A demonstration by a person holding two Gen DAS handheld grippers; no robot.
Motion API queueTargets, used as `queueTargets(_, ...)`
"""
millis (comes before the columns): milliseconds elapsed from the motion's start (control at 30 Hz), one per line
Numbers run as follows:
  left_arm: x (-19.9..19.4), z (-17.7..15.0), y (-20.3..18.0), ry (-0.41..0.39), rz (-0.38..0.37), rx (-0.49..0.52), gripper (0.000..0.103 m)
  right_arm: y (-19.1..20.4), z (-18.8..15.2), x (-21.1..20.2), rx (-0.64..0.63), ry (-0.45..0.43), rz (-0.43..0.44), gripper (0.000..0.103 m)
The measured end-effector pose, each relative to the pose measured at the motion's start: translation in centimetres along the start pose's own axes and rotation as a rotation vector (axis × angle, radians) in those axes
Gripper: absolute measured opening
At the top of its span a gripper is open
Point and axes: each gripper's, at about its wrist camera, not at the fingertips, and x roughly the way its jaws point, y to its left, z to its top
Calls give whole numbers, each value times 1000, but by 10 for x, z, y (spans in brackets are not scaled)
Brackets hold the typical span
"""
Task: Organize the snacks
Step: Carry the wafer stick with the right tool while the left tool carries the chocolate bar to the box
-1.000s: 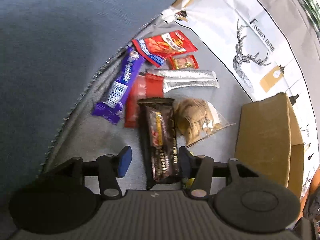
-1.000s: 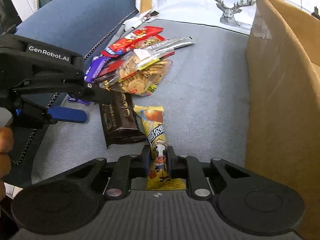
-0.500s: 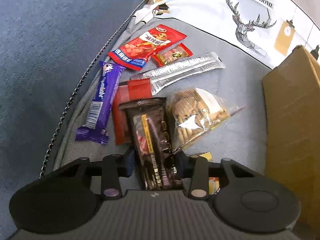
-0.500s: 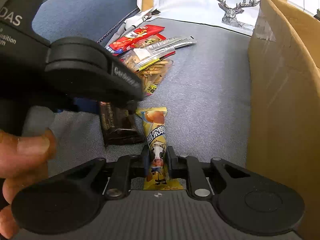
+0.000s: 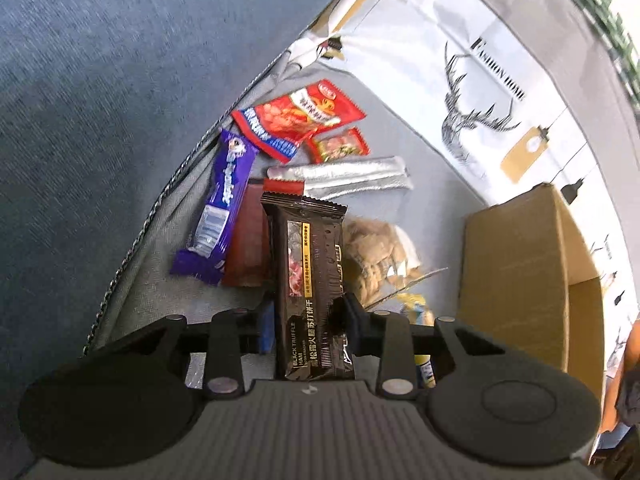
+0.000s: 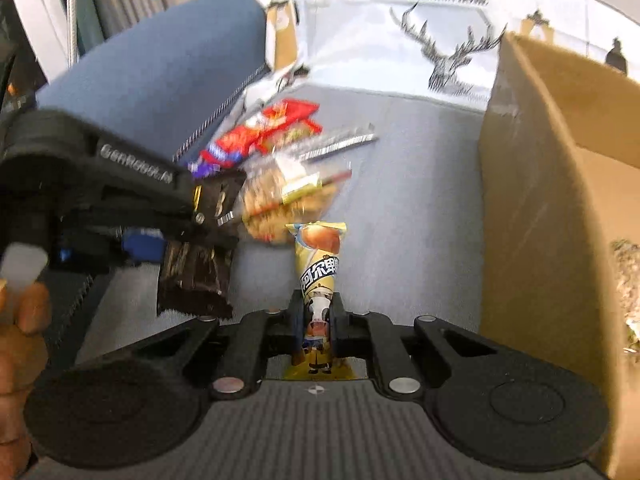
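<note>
In the left wrist view a black truffle-ham cracker pack (image 5: 308, 264) stands between the pads of my left gripper (image 5: 308, 320). The jaws are closing and press its sides, and it hangs clear of the grey cushion. The right wrist view shows the same black pack (image 6: 196, 276) held at the left. My right gripper (image 6: 316, 312) is shut on the lower end of a yellow cow-print snack stick (image 6: 320, 256), which points up and away. An open cardboard box (image 6: 552, 200) stands just right of it, seen as the box (image 5: 516, 280) in the left view.
More snacks lie on the cushion beyond: a purple bar (image 5: 224, 208), a red flat pack (image 5: 246, 240), a red nut packet (image 5: 296, 120), a small red packet (image 5: 338, 146), a silver stick (image 5: 352, 176) and a clear cookie bag (image 5: 376, 256). A blue sofa arm (image 5: 100, 100) rises on the left.
My left gripper's jaws have closed on the black pack and raised it off the cushion. My right gripper has tightened on the yellow stick, whose far end has come up.
</note>
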Motion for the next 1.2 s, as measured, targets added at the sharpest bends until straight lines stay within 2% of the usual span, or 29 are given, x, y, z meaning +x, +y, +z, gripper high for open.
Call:
queueTargets(100, -8, 2, -2, -28, -26, -4, 38, -3, 6, -11, 18, -50, -3, 12)
queueTargets(200, -20, 2, -11, -99, -24, 37, 38, -5, 12, -26, 26, -124, -4, 12)
queueTargets(367, -34, 2, -21, -198, -67, 68, 38, -9, 20, -55, 33, -264, 16, 12)
queueTargets(600, -45, 2, -29, -279, -128, 63, 38, -26, 22, -84, 33, -401, 33, 12)
queueTargets(1200, -41, -12, -76, -327, -205, 198, 38, -97, 17, -112, 121, -469, -7, 12)
